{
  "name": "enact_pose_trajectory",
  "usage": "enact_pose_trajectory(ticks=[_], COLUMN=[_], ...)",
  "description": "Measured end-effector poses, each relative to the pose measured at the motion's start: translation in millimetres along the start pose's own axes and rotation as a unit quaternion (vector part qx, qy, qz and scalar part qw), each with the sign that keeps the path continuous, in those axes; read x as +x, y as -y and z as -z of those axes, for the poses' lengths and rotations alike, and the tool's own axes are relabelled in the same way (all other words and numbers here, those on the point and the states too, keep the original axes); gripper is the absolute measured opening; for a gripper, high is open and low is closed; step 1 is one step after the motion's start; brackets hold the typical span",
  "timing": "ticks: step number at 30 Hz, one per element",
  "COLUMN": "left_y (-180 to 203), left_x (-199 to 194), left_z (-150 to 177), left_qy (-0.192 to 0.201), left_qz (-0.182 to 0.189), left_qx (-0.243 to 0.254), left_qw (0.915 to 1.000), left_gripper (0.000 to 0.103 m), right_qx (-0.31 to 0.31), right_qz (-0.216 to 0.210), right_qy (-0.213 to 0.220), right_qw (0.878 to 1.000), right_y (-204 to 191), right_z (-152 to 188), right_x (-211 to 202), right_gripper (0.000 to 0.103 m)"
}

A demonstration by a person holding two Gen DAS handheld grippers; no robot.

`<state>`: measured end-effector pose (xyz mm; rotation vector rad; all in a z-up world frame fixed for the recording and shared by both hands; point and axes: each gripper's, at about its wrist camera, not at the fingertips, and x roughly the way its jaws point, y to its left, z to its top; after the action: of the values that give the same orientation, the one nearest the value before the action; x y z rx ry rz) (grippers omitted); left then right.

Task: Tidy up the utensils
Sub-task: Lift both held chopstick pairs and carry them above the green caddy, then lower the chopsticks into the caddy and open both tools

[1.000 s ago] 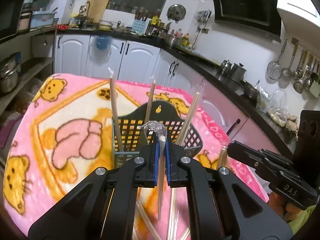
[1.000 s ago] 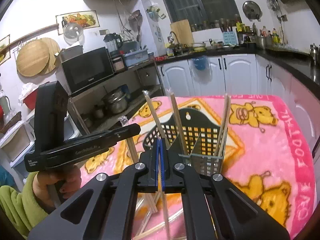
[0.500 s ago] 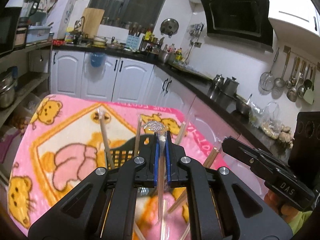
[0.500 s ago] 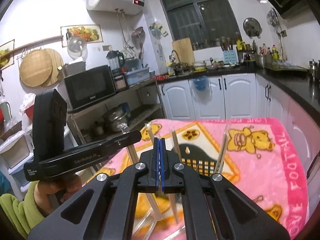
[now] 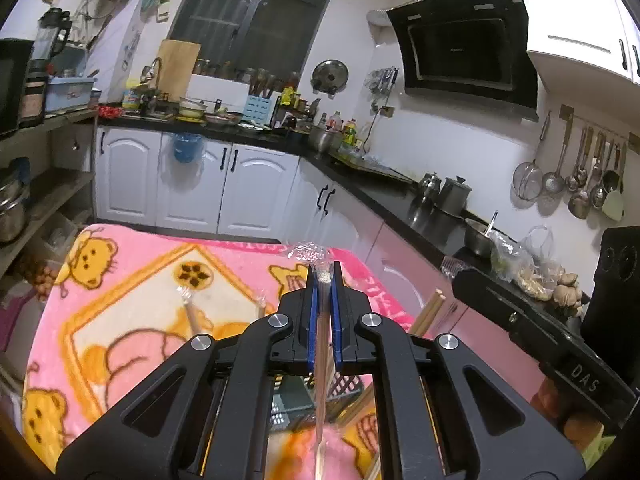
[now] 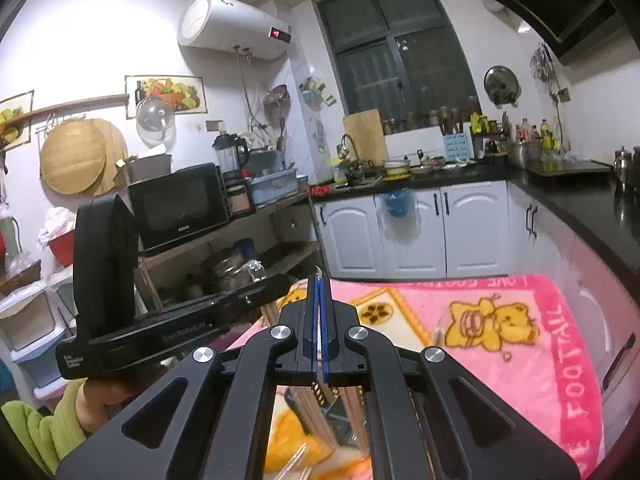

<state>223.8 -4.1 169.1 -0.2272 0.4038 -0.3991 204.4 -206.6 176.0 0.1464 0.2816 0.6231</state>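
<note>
We hold two grippers above a pink bear-print blanket (image 5: 132, 300). Our left gripper (image 5: 323, 280) is clamped on a plastic-wrapped chopstick (image 5: 321, 344), its wrapper tip toward twelve o'clock. Our right gripper (image 6: 319, 292) is pressed together on a thin wrapper sliver. The black basket (image 5: 296, 396) sits at six o'clock, partly hidden, with other chopsticks (image 5: 194, 314) standing in it.

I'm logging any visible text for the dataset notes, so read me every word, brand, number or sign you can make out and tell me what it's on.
"DAS" on the right gripper body.
"GenRobot.AI" on the left gripper body; the small white label at its end is too small to read.
"LOVE FOOTBALL", partly cut off, along the pink blanket border.
Red digits on the water heater display: blurred.
Brands on the microwave and range hood: too small.
</note>
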Motion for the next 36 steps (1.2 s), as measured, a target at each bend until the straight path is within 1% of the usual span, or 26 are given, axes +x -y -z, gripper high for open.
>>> enact_pose_trajectory(ticks=[7,13,17,22,36], left_y=[5.1,8.2,6.3,-1.4,-15.2], left_x=[13.3,22.4,28.5,38.9,55.6], left_z=[-17.3,-26.0,-25.9,-18.3,7.2], left_qy=[0.015,0.035,0.038,0.03,-0.002], left_qz=[-0.006,-0.024,-0.037,-0.052,-0.066], left_qx=[0.004,0.016,0.017,0.015,0.008], left_qw=[0.9999,0.999,0.9985,0.9981,0.9978], left_gripper=[0.003,0.003,0.003,0.003,0.003], right_qx=[-0.004,-0.008,-0.004,0.005,0.037], right_qz=[0.011,0.023,0.035,0.042,0.051], right_qy=[0.02,0.035,0.038,0.031,-0.009], right_qw=[1.0,0.999,0.999,0.999,0.998], right_y=[2.5,6.0,12.1,21.4,37.7], right_z=[-15.4,-26.4,-26.9,-20.0,9.7], right_x=[2.7,10.1,15.3,23.4,49.0], right_gripper=[0.001,0.001,0.001,0.001,0.002])
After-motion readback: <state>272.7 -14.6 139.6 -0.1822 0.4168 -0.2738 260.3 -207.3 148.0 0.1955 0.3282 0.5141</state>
